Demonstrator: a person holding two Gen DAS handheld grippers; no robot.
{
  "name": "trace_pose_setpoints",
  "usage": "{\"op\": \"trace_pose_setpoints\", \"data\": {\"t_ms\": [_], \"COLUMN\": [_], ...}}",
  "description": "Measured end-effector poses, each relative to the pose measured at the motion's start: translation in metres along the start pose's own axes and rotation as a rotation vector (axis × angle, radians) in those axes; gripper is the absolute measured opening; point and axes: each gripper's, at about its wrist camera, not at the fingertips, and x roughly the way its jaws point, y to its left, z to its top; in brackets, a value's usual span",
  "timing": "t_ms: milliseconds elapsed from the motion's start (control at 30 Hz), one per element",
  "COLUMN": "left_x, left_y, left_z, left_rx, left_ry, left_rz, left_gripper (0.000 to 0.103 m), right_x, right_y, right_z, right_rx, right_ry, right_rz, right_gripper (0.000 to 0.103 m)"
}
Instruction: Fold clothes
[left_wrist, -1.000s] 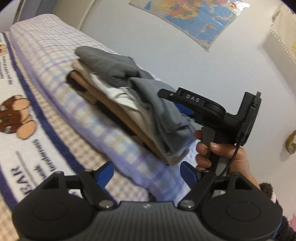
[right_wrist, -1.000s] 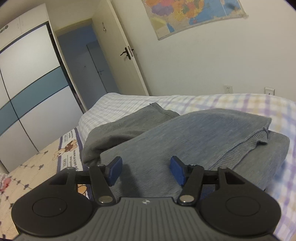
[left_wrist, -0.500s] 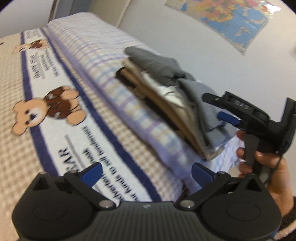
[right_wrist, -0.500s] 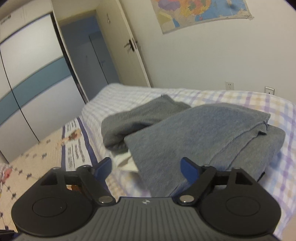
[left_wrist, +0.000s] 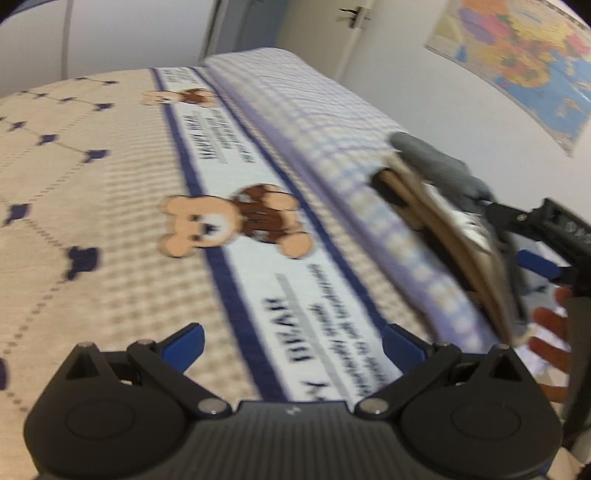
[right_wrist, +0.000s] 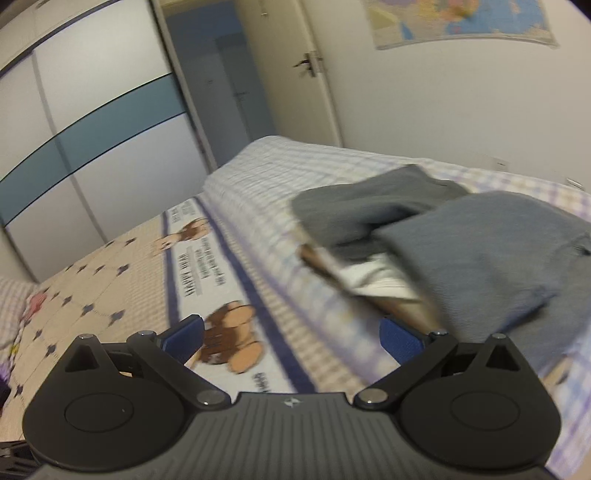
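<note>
Pulling back since a second ago, both the left gripper (left_wrist: 293, 345) and right gripper (right_wrist: 291, 338) gape wide, empty; the folded clothes stack (right_wrist: 461, 254) lies far right on the checked quilt (right_wrist: 295, 184).

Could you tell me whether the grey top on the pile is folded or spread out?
Folded: the grey top lies doubled over on the stacked clothes, both grippers open and off it.
</note>
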Motion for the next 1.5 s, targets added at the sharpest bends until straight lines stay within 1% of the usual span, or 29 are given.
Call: {"op": "trace_pose_setpoints", "data": {"t_ms": [100,200,367,533,700,900,1067,1100,1200,1267,1300,1400,1500], "left_x": [-0.005,-0.011,-0.020,-0.024,-0.018,-0.001,0.015,0.018,0.028,0.033,0.034,0.035,0.037], "left_y": [0.027,0.053,0.092,0.124,0.160,0.210,0.247,0.254,0.270,0.278,0.281,0.283,0.285], "left_z": [-0.001,-0.002,-0.006,-0.016,-0.034,-0.068,-0.088,-0.091,-0.098,-0.103,-0.104,-0.104,-0.105], "left_rx": [-0.033,-0.058,-0.089,-0.103,-0.133,-0.132,-0.134,-0.136,-0.121,-0.106,-0.102,-0.102,-0.112], "left_ry": [-0.004,-0.017,-0.045,-0.066,-0.082,-0.123,-0.145,-0.155,-0.197,-0.239,-0.261,-0.280,-0.279], "left_rz": [0.049,0.095,0.170,0.242,0.310,0.447,0.534,0.551,0.609,0.634,0.633,0.622,0.610], "left_gripper": [0.103,0.103,0.103,0.103,0.103,0.103,0.103,0.103,0.103,0.103,0.103,0.103,0.103], "right_x": [0.000,0.003,0.014,0.030,0.052,0.080,0.104,0.108,0.117,0.125,0.128,0.137,0.146], "right_y": [0.031,0.064,0.111,0.146,0.177,0.211,0.238,0.244,0.263,0.271,0.274,0.280,0.278], "right_z": [-0.004,-0.010,-0.027,-0.051,-0.084,-0.135,-0.172,-0.177,-0.191,-0.202,-0.209,-0.225,-0.235], "right_rx": [-0.014,-0.043,-0.090,-0.124,-0.157,-0.214,-0.243,-0.256,-0.314,-0.344,-0.366,-0.433,-0.419], "right_ry": [0.017,0.033,0.071,0.120,0.166,0.208,0.255,0.253,0.211,0.194,0.179,0.137,0.125], "right_rz": [0.055,0.091,0.133,0.158,0.178,0.211,0.220,0.219,0.209,0.208,0.200,0.194,0.213], "right_gripper": [0.103,0.103,0.103,0.103,0.103,0.103,0.103,0.103,0.103,0.103,0.103,0.103,0.103]}}
